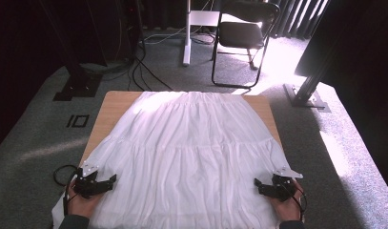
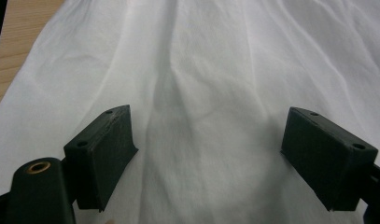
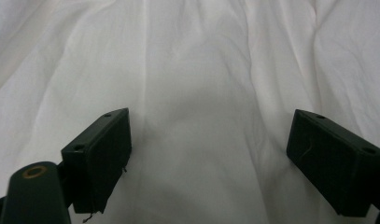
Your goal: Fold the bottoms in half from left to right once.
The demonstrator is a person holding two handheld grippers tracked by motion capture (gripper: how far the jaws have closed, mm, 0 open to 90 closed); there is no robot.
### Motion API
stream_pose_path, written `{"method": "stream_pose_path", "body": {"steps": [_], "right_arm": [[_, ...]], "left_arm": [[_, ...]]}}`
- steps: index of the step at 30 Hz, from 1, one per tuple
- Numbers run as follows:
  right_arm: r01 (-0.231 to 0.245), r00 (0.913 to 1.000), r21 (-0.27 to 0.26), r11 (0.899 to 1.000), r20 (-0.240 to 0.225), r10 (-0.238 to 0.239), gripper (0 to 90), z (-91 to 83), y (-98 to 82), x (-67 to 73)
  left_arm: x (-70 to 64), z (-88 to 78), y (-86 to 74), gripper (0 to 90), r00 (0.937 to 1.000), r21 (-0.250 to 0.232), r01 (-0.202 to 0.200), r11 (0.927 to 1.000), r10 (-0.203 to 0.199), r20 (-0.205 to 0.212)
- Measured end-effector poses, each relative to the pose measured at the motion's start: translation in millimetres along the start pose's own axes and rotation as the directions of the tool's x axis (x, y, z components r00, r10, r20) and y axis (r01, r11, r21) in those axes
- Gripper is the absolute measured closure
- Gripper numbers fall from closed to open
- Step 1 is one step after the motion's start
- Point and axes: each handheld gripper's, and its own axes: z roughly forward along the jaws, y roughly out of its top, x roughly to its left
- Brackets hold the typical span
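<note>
A white tiered skirt (image 1: pixel 191 148) lies spread flat over the wooden table (image 1: pixel 110 105), waistband at the far edge and hem toward me. My left gripper (image 1: pixel 110 180) rests over the skirt's near left part, jaws wide apart with only flat cloth (image 2: pixel 206 140) between them. Over the near right part sits my right gripper (image 1: pixel 258 183), also open above the wrinkled fabric (image 3: pixel 206 140). Neither pair of jaws pinches the cloth.
Bare wood shows along the table's left side and at its far right corner (image 1: pixel 265 102). Beyond the table stand a black folding chair (image 1: pixel 241 36), a white stand (image 1: pixel 187 33), black frame legs (image 1: pixel 308 90) and floor cables (image 1: pixel 144 71) on grey carpet.
</note>
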Motion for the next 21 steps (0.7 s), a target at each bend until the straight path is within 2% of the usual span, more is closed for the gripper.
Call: {"method": "stream_pose_path", "body": {"steps": [6,8,9,11,13,16,18,21], "right_arm": [[0.0,1.0,0.0,1.0,0.0,0.0,13.5,0.0,0.0,0.1],[0.003,1.0,-0.002,1.0,-0.001,-0.003,14.1,-0.1,-0.1,0.1],[0.004,1.0,-0.003,1.0,-0.002,-0.004,14.4,-0.2,-0.2,0.1],[0.004,1.0,-0.004,1.0,-0.002,-0.004,16.0,-0.3,-0.3,0.3],[0.005,1.0,-0.009,1.0,-0.006,-0.005,17.6,-0.8,-0.5,0.4],[0.006,1.0,-0.009,1.0,-0.006,-0.006,17.6,-0.8,-0.5,0.4],[0.005,1.0,-0.009,1.0,-0.006,-0.005,17.6,-0.8,-0.5,0.4],[0.005,1.0,-0.009,1.0,-0.006,-0.005,17.6,-0.8,-0.5,0.4]], "left_arm": [[-0.4,-0.1,0.4,21.0,1.0,-0.002,0.003,1.0,-0.003,-0.007],[-0.2,-3.6,0.0,31.7,1.0,-0.006,0.004,1.0,-0.004,-0.007],[0.2,-9.7,1.6,32.3,1.0,-0.029,-0.004,0.9996,0.004,-0.005],[3.5,-18.0,5.5,28.6,0.9996,-0.046,-0.02,0.9987,0.019,-0.023],[10.4,-25.5,9.5,26.0,0.9988,-0.063,-0.008,0.998,0.005,-0.05],[26.3,-29.7,13.2,17.2,0.9931,-0.058,0.05,0.9971,-0.055,-0.104],[36.4,-29.6,13.1,14.1,0.9884,-0.06,0.093,0.9939,-0.099,-0.115],[45.3,-23.5,9.7,9.3,0.9831,-0.023,0.11,0.9936,-0.112,-0.144]]}}
